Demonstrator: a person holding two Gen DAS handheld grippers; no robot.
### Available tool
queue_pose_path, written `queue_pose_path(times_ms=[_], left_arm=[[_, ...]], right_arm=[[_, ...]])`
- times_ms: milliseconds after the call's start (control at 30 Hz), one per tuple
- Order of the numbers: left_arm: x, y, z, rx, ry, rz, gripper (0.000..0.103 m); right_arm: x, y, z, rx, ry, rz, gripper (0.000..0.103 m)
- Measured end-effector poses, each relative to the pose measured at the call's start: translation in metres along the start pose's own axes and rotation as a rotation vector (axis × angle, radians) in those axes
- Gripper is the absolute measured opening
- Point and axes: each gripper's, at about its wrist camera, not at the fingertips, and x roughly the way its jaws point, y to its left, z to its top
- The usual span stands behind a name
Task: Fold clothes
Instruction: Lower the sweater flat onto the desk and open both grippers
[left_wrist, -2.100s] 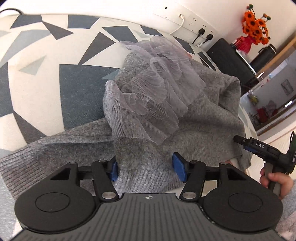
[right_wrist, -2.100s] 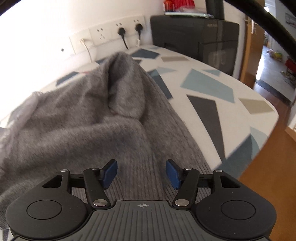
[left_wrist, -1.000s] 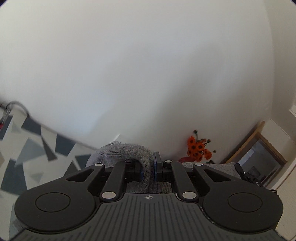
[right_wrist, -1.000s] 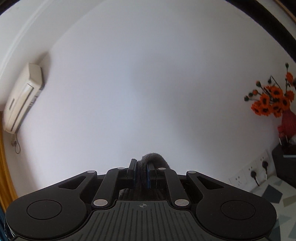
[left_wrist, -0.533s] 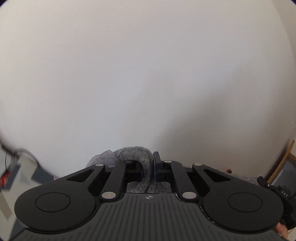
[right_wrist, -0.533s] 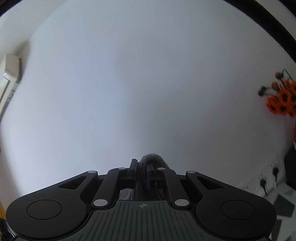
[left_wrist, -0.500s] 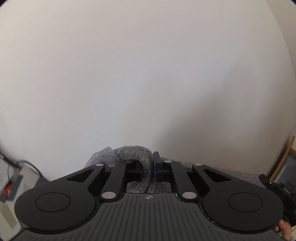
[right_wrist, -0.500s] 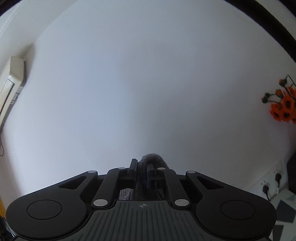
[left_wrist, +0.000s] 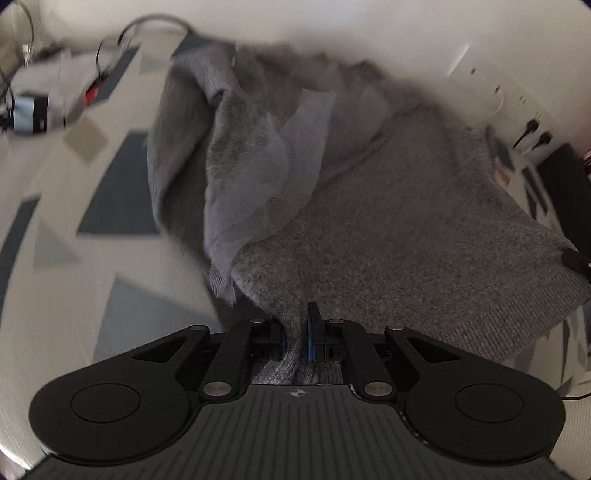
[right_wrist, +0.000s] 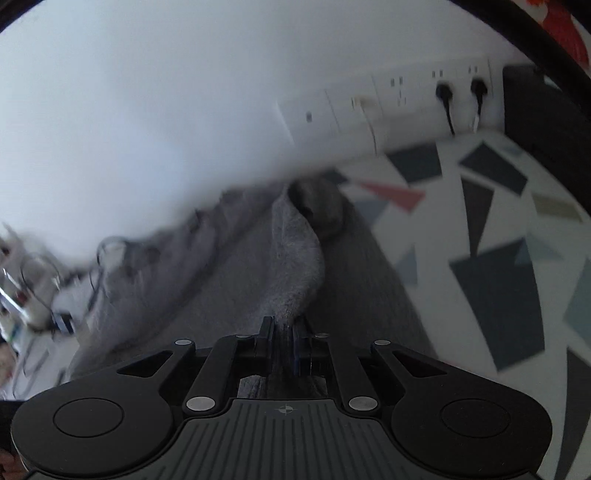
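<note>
Far left: blurred cables (left_wrist: 122, 40) on patterned worktop (left_wrist: 55, 258). Left gripper (left_wrist: 295, 332) jaws pinching hem of grey sweater (left_wrist: 424, 229); sweater draped across worktop, pale tulle trim (left_wrist: 266, 184) lying over its left part. Right gripper (right_wrist: 283, 332) jaws clamped on sweater's ribbed edge. Behind, wall sockets (right_wrist: 417, 92), two black plugs.

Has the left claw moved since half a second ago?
Yes. The left claw tipped downward: bare wall filled its view then; now the patterned table and gray sweater do.
</note>
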Motion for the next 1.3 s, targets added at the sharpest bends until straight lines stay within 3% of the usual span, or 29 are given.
queue_pose_path(times_ms=[67,200,267,433,533,633,800,900,1000,1133,1300], left_arm=[[0.0,0.009,-0.022,-0.013,0.02,0.007,0.01],[-0.012,0.017,-0.036,-0.021,-0.003,0.005,0.01],[-0.02,0.022,-0.038,-0.031,-0.008,0.015,0.01],[-0.041,0.027,-0.051,-0.036,-0.011,0.058,0.011],[-0.045,0.026,-0.057,-0.042,0.006,0.113,0.02],[-0.054,0.02,-0.054,-0.049,-0.001,0.166,0.028],[-0.086,0.002,-0.051,-0.046,-0.12,0.183,0.033],[-0.1,-0.017,-0.045,-0.037,-0.197,0.172,0.038],[-0.096,-0.043,-0.042,-0.014,-0.22,0.159,0.042],[-0.082,-0.072,-0.041,0.005,-0.199,0.127,0.042],[-0.058,-0.09,-0.042,0.007,-0.153,0.097,0.044]], right_arm=[[0.014,0.0,-0.038,-0.003,0.076,-0.015,0.008],[-0.013,-0.01,-0.083,0.072,0.122,0.004,0.008],[-0.022,-0.025,-0.09,0.128,0.127,0.036,0.008],[-0.035,-0.031,-0.109,0.107,0.167,0.075,0.008],[-0.038,-0.037,-0.118,0.146,0.184,0.075,0.013],[-0.045,-0.051,-0.117,0.234,0.166,0.07,0.027],[-0.074,-0.08,-0.08,0.295,0.009,0.123,0.034],[-0.082,-0.098,-0.051,0.277,-0.097,0.07,0.039],[-0.066,-0.113,-0.032,0.237,-0.154,-0.028,0.046],[-0.017,-0.108,-0.023,0.114,-0.112,-0.19,0.046],[0.033,-0.085,-0.03,-0.029,-0.027,-0.275,0.046]])
